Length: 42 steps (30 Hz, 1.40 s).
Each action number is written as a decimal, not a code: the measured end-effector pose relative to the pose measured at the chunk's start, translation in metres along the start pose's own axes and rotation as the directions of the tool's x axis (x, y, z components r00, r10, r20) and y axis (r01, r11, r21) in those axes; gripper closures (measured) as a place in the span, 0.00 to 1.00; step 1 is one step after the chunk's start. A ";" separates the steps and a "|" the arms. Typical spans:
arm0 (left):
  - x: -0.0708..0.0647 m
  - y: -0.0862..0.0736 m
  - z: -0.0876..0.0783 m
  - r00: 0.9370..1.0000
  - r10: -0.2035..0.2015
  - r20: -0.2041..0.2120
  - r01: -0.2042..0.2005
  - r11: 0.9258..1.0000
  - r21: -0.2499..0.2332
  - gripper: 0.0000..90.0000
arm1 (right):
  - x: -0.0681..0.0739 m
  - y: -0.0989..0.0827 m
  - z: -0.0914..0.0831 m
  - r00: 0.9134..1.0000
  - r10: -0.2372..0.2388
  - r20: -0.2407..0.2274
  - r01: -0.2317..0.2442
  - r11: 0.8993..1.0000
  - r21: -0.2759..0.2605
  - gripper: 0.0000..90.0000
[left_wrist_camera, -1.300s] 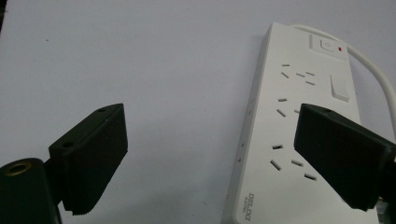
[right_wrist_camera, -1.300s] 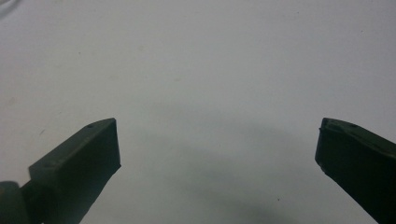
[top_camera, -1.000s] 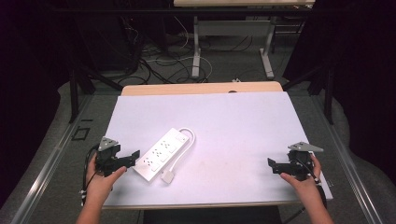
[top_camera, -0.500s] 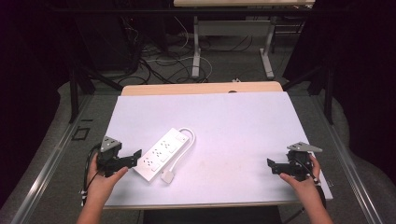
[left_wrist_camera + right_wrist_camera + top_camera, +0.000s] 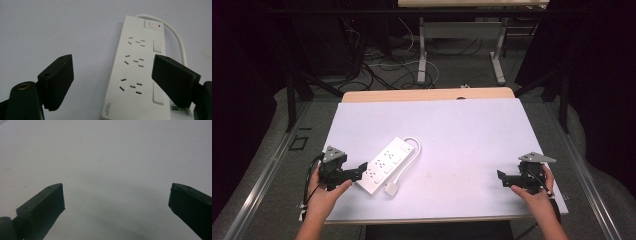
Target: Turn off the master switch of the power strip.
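Left gripper: your left gripper (image 5: pixel 360 171) sits at the near left of the table, its tips just beside the near end of the power strip; in the left gripper view (image 5: pixel 112 82) its jaws stand wide and have just been closing a little, one over bare table, the other over the strip's right edge, gripping nothing
Power strip: the white power strip (image 5: pixel 385 164) lies flat on the left half of the table, slanting from near left to far right; in the left gripper view (image 5: pixel 140 72) you see three socket groups, rocker switches along one side and a main switch with a red light at the far end
Cable: the strip's white cable (image 5: pixel 412 150) loops out of its far end and runs back along its right side
Plug: the white plug (image 5: pixel 392 189) lies on the table just beside the strip's near end
Right gripper: your right gripper (image 5: pixel 503 178) rests at the near right, well apart from the strip; in the right gripper view (image 5: pixel 116 202) its jaws are spread wide over bare surface, empty
Table: the white table top (image 5: pixel 462 135) carries all of this
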<state>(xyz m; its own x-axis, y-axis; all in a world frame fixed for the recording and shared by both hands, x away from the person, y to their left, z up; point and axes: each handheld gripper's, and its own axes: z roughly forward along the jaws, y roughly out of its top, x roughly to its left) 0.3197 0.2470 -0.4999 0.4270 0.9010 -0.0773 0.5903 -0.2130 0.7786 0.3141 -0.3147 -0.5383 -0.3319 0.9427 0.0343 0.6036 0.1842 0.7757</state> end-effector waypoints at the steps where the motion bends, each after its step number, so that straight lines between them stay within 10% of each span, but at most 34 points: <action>1: 0.000 0.001 0.000 1.000 0.003 0.003 -0.003 1.000 -0.004 0.20 | 0.000 0.000 0.000 1.000 -0.006 0.004 0.006 1.000 -0.001 0.01; 42: -0.039 0.045 0.009 0.994 0.089 0.070 -0.091 0.996 0.025 0.28 | 0.006 0.001 0.000 0.999 -0.038 -0.021 0.038 0.999 0.017 0.00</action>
<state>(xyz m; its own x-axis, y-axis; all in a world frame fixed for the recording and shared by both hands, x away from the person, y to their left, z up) 0.3359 0.1992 -0.4680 0.5247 0.8498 -0.0507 0.5657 -0.3036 0.7667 0.3125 -0.3091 -0.5373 -0.3696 0.9290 0.0179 0.6028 0.2251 0.7655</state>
